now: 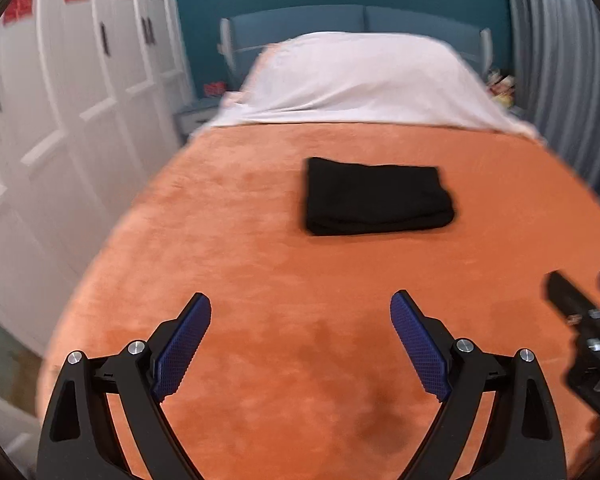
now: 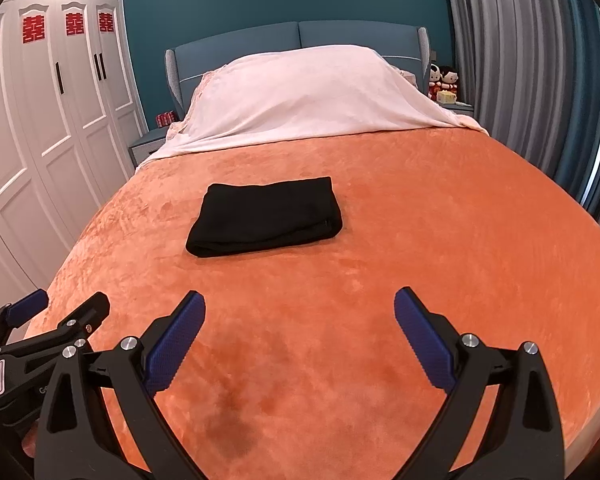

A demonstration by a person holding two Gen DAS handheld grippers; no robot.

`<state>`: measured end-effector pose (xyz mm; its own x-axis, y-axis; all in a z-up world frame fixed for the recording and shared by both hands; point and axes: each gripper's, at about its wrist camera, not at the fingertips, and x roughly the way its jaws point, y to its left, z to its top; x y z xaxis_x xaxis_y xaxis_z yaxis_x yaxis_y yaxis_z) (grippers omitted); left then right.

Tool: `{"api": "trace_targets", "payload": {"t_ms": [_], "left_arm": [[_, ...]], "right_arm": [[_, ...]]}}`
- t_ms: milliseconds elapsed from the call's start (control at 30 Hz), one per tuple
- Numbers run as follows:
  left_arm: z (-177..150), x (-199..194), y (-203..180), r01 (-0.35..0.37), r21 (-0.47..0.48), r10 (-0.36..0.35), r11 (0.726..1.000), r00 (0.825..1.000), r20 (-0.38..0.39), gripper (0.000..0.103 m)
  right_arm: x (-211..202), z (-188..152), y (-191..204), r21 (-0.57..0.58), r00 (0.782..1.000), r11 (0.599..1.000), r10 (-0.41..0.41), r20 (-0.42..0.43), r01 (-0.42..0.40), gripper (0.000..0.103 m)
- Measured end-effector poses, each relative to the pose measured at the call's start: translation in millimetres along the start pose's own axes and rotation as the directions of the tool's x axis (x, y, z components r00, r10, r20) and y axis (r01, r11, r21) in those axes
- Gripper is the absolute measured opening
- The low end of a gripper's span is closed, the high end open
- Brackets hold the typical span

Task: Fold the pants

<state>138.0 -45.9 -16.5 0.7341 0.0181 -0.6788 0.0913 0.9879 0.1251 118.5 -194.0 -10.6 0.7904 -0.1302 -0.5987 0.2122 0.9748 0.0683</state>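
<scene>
Both claws hang over the near end of the bed with their jaws spread wide and nothing between them: the left gripper point(image 1: 301, 302) and the right gripper point(image 2: 300, 300) sit side by side, close enough that each shows at the edge of the other's view. Their blue ribbed pads point(image 1: 182, 350) face inward across bare blanket.

Biggest thing in the room is the bed, covered by an orange plush blanket point(image 2: 440, 240) that runs from the near edge up to the pillows. To the left stands a white wardrobe point(image 2: 40, 120) with panelled doors, dark handles and red paper cut-outs point(image 2: 74, 24) stuck high on each door. A grey pleated curtain point(image 2: 520, 60) hangs on the right, and the wall behind is dark teal. A white sheet point(image 2: 300, 96) drapes over the pillow mound in front of the blue padded headboard point(image 2: 300, 40).

The pants point(image 2: 266, 216) are black and lie already folded into a compact rectangle near the middle of the blanket, well ahead of both grippers and touched by neither. The thick folded edge faces the near side.

Smallest, on the right bedside table: two little dolls point(image 2: 442, 76) in red, beside a small yellowish box point(image 2: 447, 97).
</scene>
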Motion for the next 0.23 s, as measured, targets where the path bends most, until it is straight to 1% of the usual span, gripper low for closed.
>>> {"api": "trace_targets", "payload": {"t_ms": [33, 67, 100, 133, 167, 233], "left_arm": [[-1.1, 0.1, -2.6, -0.065, 0.022, 0.065, 0.998, 0.998, -0.006, 0.089], [-2.7, -0.3, -3.6, -0.086, 0.032, 0.086, 0.996, 0.996, -0.01, 0.089], [-4.0, -0.9, -3.5, -0.074, 0.034, 0.075, 0.997, 0.997, -0.016, 0.089], [-5.5, -1.5, -2.9, -0.043, 0.031, 0.044, 0.999, 0.999, -0.031, 0.089], [-6.5, -2.2, -3.1, -0.027, 0.029, 0.028, 0.999, 0.999, -0.041, 0.089], [-8.1, -5.2, -4.3, -0.018, 0.03, 0.019, 0.999, 0.999, -0.041, 0.089]], "right_arm": [[-0.2, -0.5, 0.0, 0.002, 1.0, 1.0, -0.003, -0.001, 0.003, 0.094], [-1.4, -1.5, 0.4, 0.003, 1.0, 1.0, -0.003, -0.001, 0.003, 0.094], [-0.5, -0.8, -0.1, 0.003, 1.0, 1.0, -0.003, -0.002, 0.003, 0.094], [-0.6, -1.1, 0.1, 0.003, 1.0, 1.0, -0.004, -0.002, 0.004, 0.094], [-1.3, -1.9, 0.4, 0.004, 1.0, 1.0, -0.004, -0.004, 0.004, 0.094], [-3.0, -3.6, 1.4, 0.008, 1.0, 1.0, -0.005, -0.004, 0.005, 0.094]]}}
